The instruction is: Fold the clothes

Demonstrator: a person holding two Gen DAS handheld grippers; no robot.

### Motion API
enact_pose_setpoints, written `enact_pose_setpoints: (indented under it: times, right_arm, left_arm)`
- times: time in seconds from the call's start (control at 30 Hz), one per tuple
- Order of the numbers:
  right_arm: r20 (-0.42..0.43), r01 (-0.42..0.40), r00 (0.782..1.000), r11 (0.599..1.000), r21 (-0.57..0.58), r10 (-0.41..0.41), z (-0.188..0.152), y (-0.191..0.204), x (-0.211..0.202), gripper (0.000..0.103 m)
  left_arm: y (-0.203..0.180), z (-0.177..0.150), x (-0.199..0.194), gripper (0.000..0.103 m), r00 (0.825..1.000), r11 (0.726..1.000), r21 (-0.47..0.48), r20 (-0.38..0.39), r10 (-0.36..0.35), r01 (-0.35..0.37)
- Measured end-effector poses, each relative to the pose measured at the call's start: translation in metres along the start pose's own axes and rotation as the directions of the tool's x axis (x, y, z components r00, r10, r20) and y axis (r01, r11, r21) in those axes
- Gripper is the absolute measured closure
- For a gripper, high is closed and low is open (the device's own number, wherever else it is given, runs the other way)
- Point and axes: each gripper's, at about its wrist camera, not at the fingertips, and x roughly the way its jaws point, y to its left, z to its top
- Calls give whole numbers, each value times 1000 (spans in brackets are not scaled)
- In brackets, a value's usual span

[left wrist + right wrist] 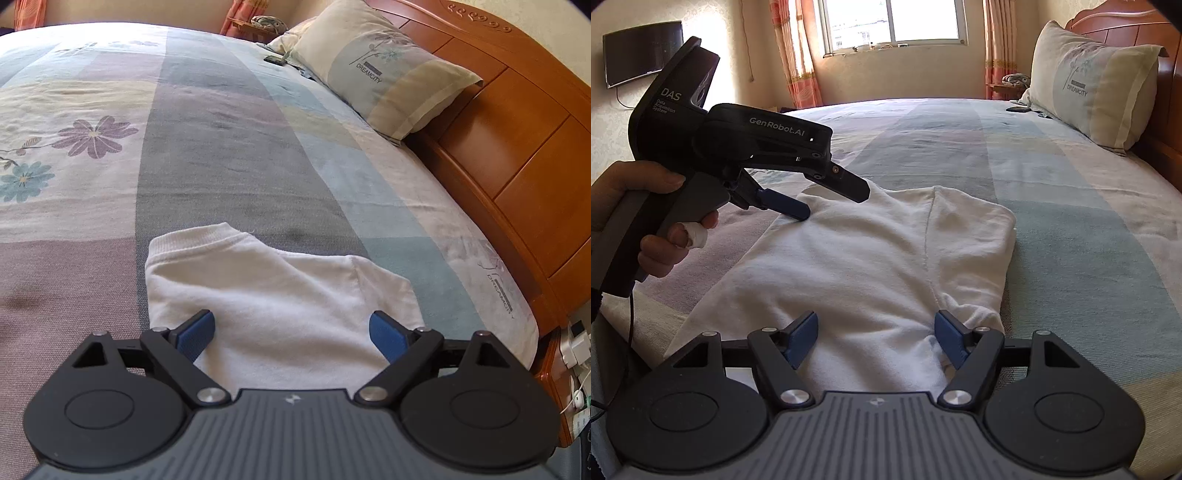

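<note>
White cotton long-sleeve top (pixel 871 258) lies on the striped floral bedsheet (pixel 1052 206) w/ sides already folded in, lengthwise fold prob still left; left gripper (pixel 291 332) & right gripper (pixel 875 338) both spread, gripping nothing.

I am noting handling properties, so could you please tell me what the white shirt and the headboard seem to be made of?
White shirt: looks like soft knitted cotton, matte, slightly fuzzy, with a ribbed collar; the exact fibre cannot be told. Headboard: looks like orange-brown wood with a glossy varnish, shown by panel seams, carved trim and sheen.
</note>
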Motion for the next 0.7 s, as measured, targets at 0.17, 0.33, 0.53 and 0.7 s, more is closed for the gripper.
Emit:
enact_pose_setpoints:
  times: [0.17,0.33,0.53,0.7]
  right_arm:
    - [0,-1,1000,1000,-5,1,-1,3,0,22]
    - [-8,20,1000,999,-33,-20,0,13,4,11]
    - [-27,72,997,993,-90,-75,2,31,1,3]
    - [-9,50,999,995,-83,-51,9,43,-12,1]
  left_arm:
    - [-8,-18,-27,12,1000,1000,-18,-10,-24,23]
    - [-4,-54,-38,12,995,993,-85,-54,-81,76]
    - [-8,-56,-67,12,999,997,-66,-11,-30,30]
    - [-4,-54,-91,12,999,998,-66,37,26,-23]
